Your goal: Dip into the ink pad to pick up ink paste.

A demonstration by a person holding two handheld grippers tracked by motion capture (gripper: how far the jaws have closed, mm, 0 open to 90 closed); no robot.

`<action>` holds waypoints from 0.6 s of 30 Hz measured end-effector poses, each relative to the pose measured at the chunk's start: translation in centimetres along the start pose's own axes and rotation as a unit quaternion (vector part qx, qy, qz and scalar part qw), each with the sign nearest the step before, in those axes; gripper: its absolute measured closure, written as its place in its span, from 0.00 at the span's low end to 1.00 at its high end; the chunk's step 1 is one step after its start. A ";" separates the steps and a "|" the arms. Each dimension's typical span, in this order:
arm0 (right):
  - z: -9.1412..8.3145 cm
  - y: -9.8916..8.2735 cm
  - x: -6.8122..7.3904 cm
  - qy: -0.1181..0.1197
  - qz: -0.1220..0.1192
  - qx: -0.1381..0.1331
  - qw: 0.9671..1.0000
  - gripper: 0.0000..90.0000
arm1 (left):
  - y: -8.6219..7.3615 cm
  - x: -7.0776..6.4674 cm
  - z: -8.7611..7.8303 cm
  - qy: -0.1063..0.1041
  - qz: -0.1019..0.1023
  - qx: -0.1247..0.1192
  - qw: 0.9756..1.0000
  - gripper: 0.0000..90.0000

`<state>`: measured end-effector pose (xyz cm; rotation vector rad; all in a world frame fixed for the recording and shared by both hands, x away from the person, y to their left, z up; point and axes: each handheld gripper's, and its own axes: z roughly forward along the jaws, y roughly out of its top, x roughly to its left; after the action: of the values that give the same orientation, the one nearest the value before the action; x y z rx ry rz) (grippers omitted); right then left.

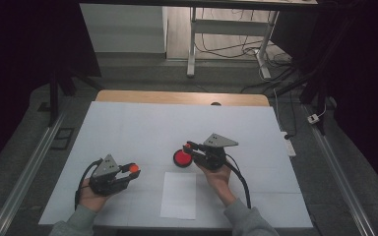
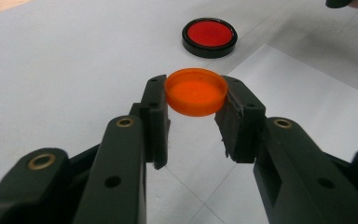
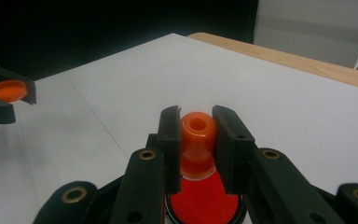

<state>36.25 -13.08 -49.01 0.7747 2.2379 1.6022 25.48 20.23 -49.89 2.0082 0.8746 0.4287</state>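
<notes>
The left tool (image 1: 128,170), clamped on the orange cap (image 2: 196,91), sits left of centre in the high view, level with the right tool (image 1: 193,148), clamped on the orange knob (image 3: 197,131) above the red dish (image 1: 182,158).

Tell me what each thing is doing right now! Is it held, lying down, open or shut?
Left gripper: shut on the orange cap.
Orange cap: held off the table, hollow side up.
Right gripper: shut on the orange knob.
Orange knob: upright, pinched between the jaws, over the red disc.
Red disc: lying flat on the table, black rim around it.
Paper sheet: lying flat, nothing on it.
</notes>
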 end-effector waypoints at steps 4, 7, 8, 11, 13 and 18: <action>-0.1 0.1 0.2 0.003 -0.005 -0.002 1.000 0.81 | 0.0 0.0 0.0 0.000 -0.001 0.001 1.000 0.72; -0.2 0.2 0.4 0.006 -0.005 -0.003 1.000 0.81 | 0.0 0.0 0.0 -0.001 -0.001 0.002 1.000 0.72; -0.3 0.3 0.4 0.006 -0.006 -0.004 1.000 0.81 | 0.0 0.0 0.1 0.000 -0.001 0.001 1.000 0.72; -0.5 0.3 0.5 0.007 -0.007 -0.002 1.000 0.81 | 0.0 0.0 0.1 -0.001 -0.001 0.002 1.000 0.72; -0.7 0.2 0.5 0.009 -0.005 0.000 1.000 0.81 | 0.0 0.0 0.1 -0.001 -0.001 0.003 1.000 0.72; -1.5 0.0 0.8 0.011 -0.008 0.002 1.000 0.81 | 0.0 0.0 0.1 -0.002 0.000 0.002 1.000 0.72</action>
<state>34.82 -13.79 -48.47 0.7414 2.2572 1.6062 25.56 20.22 -49.95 2.0117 0.8745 0.4236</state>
